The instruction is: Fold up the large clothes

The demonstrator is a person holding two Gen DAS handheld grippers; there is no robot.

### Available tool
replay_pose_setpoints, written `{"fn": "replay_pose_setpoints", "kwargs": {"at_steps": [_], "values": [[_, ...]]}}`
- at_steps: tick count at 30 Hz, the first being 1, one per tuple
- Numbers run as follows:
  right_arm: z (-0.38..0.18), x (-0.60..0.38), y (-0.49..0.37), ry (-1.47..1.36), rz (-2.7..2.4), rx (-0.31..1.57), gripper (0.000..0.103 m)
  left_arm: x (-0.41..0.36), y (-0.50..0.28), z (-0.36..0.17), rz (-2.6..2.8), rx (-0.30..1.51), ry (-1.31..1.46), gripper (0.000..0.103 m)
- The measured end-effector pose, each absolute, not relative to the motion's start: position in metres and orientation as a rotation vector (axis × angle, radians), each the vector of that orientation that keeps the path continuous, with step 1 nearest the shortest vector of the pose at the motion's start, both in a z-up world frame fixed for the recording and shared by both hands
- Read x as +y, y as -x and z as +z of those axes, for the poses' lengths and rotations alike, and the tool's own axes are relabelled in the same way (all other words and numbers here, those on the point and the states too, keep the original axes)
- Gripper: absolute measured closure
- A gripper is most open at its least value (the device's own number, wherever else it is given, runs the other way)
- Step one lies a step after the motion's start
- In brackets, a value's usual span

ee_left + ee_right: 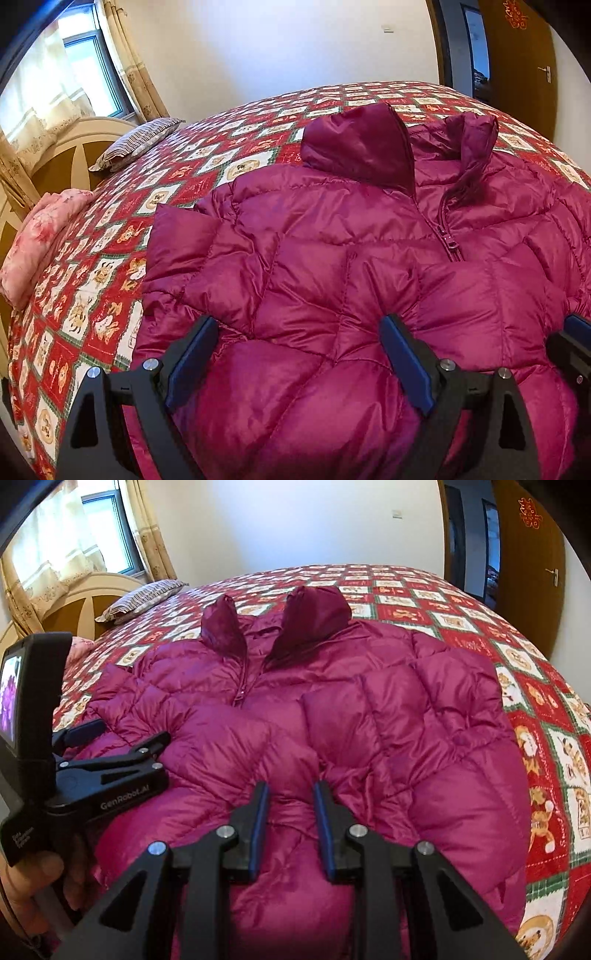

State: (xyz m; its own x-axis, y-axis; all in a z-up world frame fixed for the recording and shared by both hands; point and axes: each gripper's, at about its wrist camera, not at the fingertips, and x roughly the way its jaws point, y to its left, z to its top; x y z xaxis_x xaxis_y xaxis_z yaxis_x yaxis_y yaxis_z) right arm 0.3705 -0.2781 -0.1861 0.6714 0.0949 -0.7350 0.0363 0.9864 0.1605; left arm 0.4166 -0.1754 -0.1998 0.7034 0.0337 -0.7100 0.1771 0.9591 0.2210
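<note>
A magenta quilted down jacket (332, 266) lies front up on the bed, zipped, collar toward the far side; it also shows in the right wrist view (351, 709). Both sleeves are folded across the chest. My left gripper (299, 332) is open wide, its fingers resting on the jacket's near part with puffy fabric bulging between them. It appears at the left of the right wrist view (122, 734). My right gripper (291, 790) has its jaws a narrow gap apart, pinching a fold of the jacket's lower part. Its finger (576, 332) shows at the right edge of the left wrist view.
The bed has a red patterned cover (110, 295). A striped pillow (140, 142) and a pink folded quilt (40, 240) lie at the left by the headboard (62, 147). A window with curtains is at the left, a wooden door (532, 554) at the right.
</note>
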Motion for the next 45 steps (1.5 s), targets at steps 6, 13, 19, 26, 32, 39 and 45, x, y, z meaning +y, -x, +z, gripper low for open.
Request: {"fn": "replay_pose_setpoints", "kwargs": {"at_steps": [6, 13, 19, 26, 32, 39, 45], "values": [[-0.187, -0.274, -0.371, -0.14, 0.019, 0.838, 0.075, -0.176, -0.417, -0.202, -0.075, 0.788, -0.294, 0.012], [-0.188, -0.272, -0.372, -0.134, 0.014, 0.84, 0.075, -0.176, -0.418, -0.202, -0.077, 0.792, -0.289, 0.012], [-0.189, -0.27, -0.372, -0.123, 0.006, 0.842, 0.075, -0.176, -0.418, -0.202, -0.077, 0.791, -0.289, 0.011], [-0.19, -0.269, -0.372, -0.117, 0.001, 0.842, 0.075, -0.175, -0.417, -0.203, -0.08, 0.792, -0.286, 0.011], [-0.19, -0.267, -0.372, -0.1, -0.005, 0.846, 0.075, -0.176, -0.418, -0.205, -0.08, 0.797, -0.292, 0.011], [-0.186, -0.272, -0.372, -0.142, 0.039, 0.851, 0.064, -0.167, -0.422, -0.189, -0.121, 0.872, -0.277, 0.011], [-0.143, -0.295, -0.383, -0.155, 0.111, 0.829, 0.033, -0.148, -0.45, -0.13, -0.162, 0.835, -0.203, 0.011]]}}
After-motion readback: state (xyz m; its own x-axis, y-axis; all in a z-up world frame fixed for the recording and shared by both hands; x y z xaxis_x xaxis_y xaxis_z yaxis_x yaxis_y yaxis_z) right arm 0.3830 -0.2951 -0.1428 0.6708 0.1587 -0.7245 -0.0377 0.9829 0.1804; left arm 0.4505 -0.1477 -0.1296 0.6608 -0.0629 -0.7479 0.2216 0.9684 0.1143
